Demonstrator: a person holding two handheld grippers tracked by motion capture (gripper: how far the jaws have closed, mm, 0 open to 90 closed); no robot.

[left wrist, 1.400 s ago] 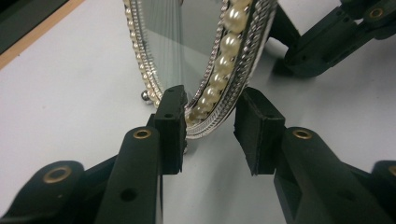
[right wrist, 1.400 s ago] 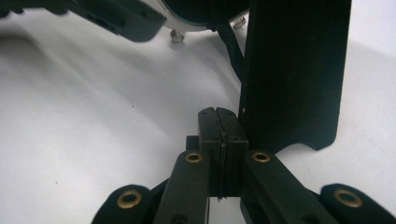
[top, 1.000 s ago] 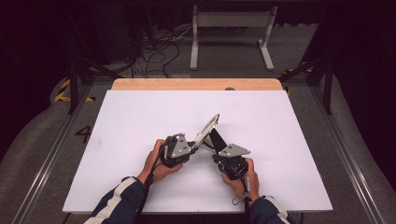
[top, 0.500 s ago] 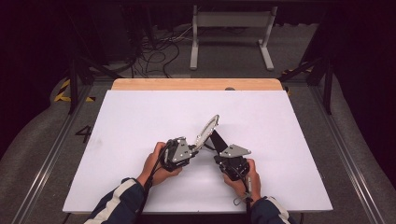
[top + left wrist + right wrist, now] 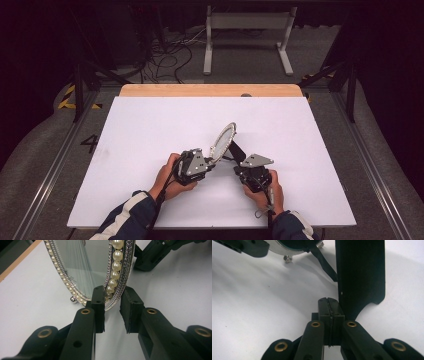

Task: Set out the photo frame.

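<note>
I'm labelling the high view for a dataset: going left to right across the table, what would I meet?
Person's left hand → left hand-held gripper → oval pearl-rimmed picture frame → its black stand → right hand-held gripper → person's right hand, all on the white table.

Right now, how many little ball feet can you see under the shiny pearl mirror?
2. In the right gripper view, one foot sits under the mirror at left, another foot by the black stand. More may be hidden.
</note>
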